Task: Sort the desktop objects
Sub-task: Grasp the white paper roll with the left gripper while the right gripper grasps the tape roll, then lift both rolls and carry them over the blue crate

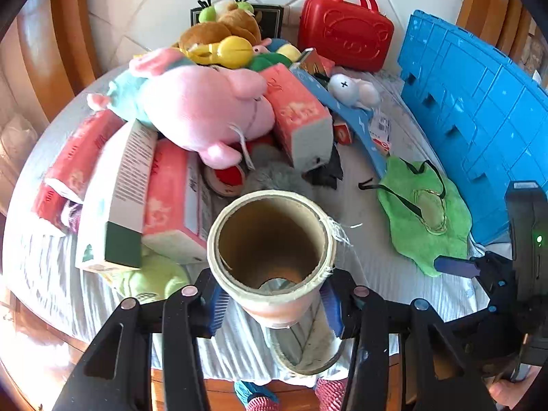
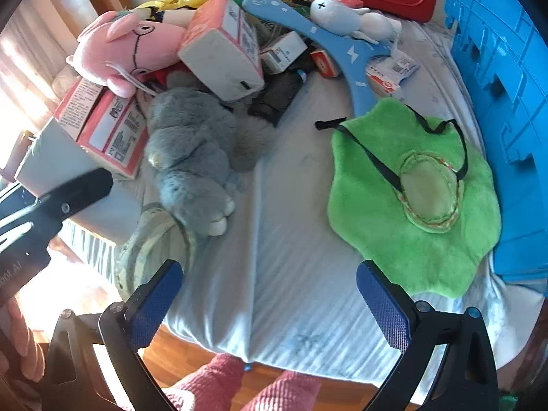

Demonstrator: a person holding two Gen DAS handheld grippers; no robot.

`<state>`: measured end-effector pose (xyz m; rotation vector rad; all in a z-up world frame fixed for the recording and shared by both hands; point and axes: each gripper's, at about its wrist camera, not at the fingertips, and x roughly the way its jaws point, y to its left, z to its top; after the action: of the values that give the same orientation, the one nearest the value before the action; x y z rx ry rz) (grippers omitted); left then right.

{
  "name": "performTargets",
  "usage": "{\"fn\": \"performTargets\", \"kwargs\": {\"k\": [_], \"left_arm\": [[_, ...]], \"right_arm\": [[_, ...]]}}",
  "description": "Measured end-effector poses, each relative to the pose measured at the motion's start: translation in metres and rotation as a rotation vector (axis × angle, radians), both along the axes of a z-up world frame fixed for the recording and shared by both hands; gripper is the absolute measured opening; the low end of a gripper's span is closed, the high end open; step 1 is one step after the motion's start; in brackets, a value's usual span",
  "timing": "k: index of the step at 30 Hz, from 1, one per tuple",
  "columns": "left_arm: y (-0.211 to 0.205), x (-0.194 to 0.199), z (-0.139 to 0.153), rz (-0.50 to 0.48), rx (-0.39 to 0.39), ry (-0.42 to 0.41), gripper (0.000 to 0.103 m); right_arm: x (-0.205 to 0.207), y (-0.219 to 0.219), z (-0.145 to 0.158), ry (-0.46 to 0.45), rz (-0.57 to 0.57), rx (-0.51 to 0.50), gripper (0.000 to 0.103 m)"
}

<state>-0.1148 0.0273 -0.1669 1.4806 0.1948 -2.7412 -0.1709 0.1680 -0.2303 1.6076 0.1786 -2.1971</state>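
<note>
A wide roll of beige tape (image 1: 270, 253) with a brown cardboard core stands lifted over the table's front edge. My left gripper (image 1: 274, 304) is shut on it, a blue pad pressing each side. A second, flatter tape roll (image 1: 304, 349) lies on the white cloth right below it and shows too in the right wrist view (image 2: 154, 239). My right gripper (image 2: 270, 294) hangs open over the bare cloth near the front edge, nothing between its fingers. A green plush hat (image 2: 411, 191) with black straps lies just beyond its right finger.
A heap fills the left and back: a pink plush pig (image 1: 205, 109), pink tissue boxes (image 1: 301, 116), a grey plush (image 2: 191, 157), a white plush (image 2: 346, 17), a blue curved toy (image 2: 349, 54). A blue crate (image 1: 479, 109) stands at the right, a red case (image 1: 346, 30) behind.
</note>
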Motion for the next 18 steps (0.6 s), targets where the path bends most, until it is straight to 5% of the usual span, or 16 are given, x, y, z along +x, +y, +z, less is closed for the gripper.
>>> {"fn": "performTargets", "kwargs": {"k": [11, 18], "left_arm": [[-0.054, 0.030, -0.058, 0.008, -0.015, -0.149, 0.045], [-0.068, 0.035, -0.069, -0.041, -0.039, -0.101, 0.045]], "right_arm": [[0.035, -0.076, -0.024, -0.039, 0.062, 0.038, 0.103], [0.037, -0.088, -0.040, -0.044, -0.023, 0.022, 0.103]]}}
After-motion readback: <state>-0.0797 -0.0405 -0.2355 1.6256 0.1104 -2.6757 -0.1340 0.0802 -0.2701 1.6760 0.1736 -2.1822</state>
